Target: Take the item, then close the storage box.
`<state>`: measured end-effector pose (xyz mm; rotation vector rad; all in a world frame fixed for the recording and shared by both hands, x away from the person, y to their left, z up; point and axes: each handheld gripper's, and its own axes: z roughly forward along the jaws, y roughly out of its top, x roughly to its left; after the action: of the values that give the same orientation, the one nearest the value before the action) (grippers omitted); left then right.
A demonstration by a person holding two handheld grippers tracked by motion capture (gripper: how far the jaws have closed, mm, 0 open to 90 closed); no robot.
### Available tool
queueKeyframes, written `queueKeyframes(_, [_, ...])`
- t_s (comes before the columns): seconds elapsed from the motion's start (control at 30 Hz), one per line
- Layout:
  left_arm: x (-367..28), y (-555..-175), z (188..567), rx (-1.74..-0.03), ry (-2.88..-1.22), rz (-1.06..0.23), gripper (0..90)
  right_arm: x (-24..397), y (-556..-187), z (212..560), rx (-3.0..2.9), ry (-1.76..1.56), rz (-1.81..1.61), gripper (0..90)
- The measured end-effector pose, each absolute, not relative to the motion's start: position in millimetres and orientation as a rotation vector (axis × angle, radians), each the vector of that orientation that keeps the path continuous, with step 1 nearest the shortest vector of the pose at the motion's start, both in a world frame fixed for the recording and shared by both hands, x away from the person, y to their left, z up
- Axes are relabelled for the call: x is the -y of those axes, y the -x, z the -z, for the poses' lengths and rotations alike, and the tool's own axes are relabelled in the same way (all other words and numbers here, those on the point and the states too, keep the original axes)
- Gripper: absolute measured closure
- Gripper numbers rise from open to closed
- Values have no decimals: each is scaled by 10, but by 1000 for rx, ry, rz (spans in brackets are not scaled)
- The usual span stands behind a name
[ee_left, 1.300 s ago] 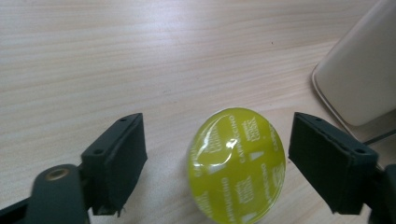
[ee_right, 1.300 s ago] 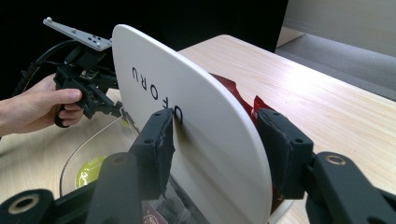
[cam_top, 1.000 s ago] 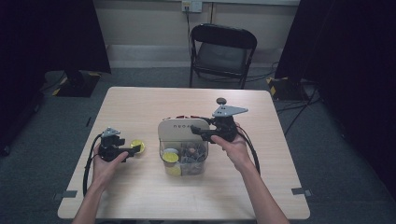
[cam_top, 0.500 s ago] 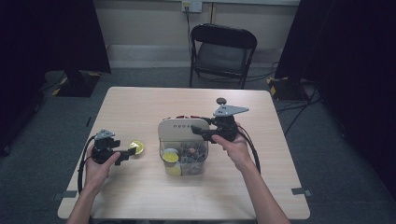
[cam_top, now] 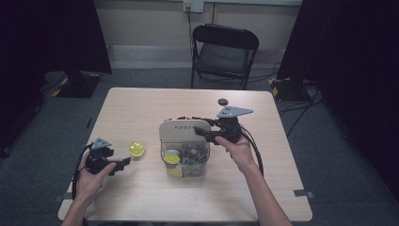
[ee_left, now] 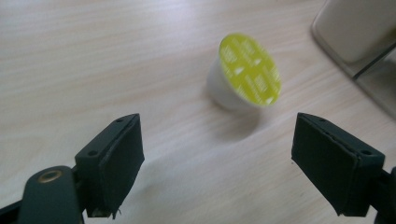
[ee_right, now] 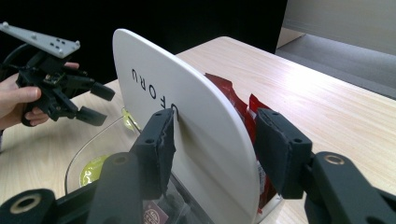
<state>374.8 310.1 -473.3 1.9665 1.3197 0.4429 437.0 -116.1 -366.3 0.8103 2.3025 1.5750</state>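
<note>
- The clear box stands near the middle of the worktop, with capsules lying inside it.
- The lid stands tilted up at the far edge of the box.
- Packets stand just behind the lid.
- A single capsule lies on the worktop left of the box, apart from it.
- The left claw is left of the box, nearer the person than that capsule.
- The right claw is at the box's far right, one jaw on each side of the lid.
- A chair stands on the floor beyond the worktop, behind the box.
</note>
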Motion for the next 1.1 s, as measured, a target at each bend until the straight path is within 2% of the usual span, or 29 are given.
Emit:
queueKeyframes(0.07, [-3137, -3696, 4773, -1319, -1959, -457, 197, 1161, -4366, 3662, -2305, -811, -1572, 490])
queueKeyframes(0.23, [-3176, -3627, 4934, -1349, -2017, -477, 195, 1147, -4381, 3669, -2316, -831, -1571, 493])
queueKeyframes(0.27, [-3170, -3604, 4953, -1331, -2035, -522, 183, 1143, -4379, 3668, -2322, -824, -1573, 495])
queueKeyframes(0.57, [-3162, -3582, 5019, -1326, -1980, -582, 145, 1130, -4325, 3635, -2329, -780, -1582, 527])
queueKeyframes(0.7, [-3158, -3591, 5022, -1333, -1975, -583, 133, 1151, -4323, 3622, -2323, -785, -1610, 569])
queueKeyframes(1.1, [-3158, -3591, 5022, -1333, -1975, -583, 133, 1142, -4280, 3580, -2340, -753, -1614, 572])
